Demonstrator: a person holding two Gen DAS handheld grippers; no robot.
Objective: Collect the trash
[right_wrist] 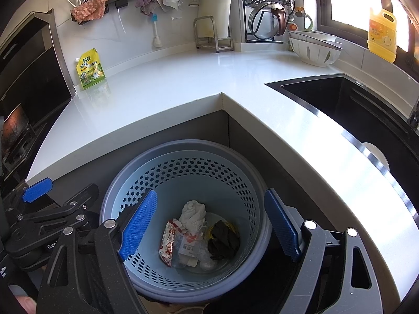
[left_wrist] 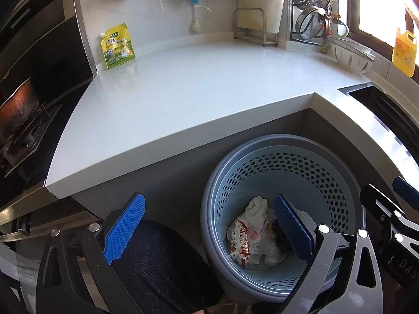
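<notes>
Nearest your lens, your right gripper (right_wrist: 209, 225) hangs with its two blue ribbed pads (right_wrist: 137, 225) spread wide and nothing between them, straight above the round pale-blue perforated plastic bin (right_wrist: 235, 183). Your left gripper (left_wrist: 207, 230) is just as wide and just as empty, but only its right-hand pad sits over the bin; the other pad hangs over your dark-trousered knee (left_wrist: 162, 261), beside the bin.

At the bottom of the bin lies the collected trash: one crumpled white tissue (right_wrist: 193, 210), one red-and-white printed wrapper (right_wrist: 171, 243), one clear plastic bag (right_wrist: 193, 248) and one crumpled black glove (right_wrist: 224, 238) with a bit of yellow beneath it. The right wrist view shows all four. The left wrist view shows the tissue and the wrapper plainly, while its pad covers nearly all of the black glove.

Behind the bin, the white stone countertop (left_wrist: 196, 91) carries one yellow-green spouted refill pouch (left_wrist: 117, 47), upright against the wall, well apart from the bin. Right of the bin, one black sink (right_wrist: 353, 110) shows fully only in the right view; the left view cuts it to a corner. One white ribbed bowl stack (right_wrist: 314, 48) and one yellow detergent bottle (right_wrist: 382, 35) stand beyond the sink.

What lies under the clear bag is hard to make out.
</notes>
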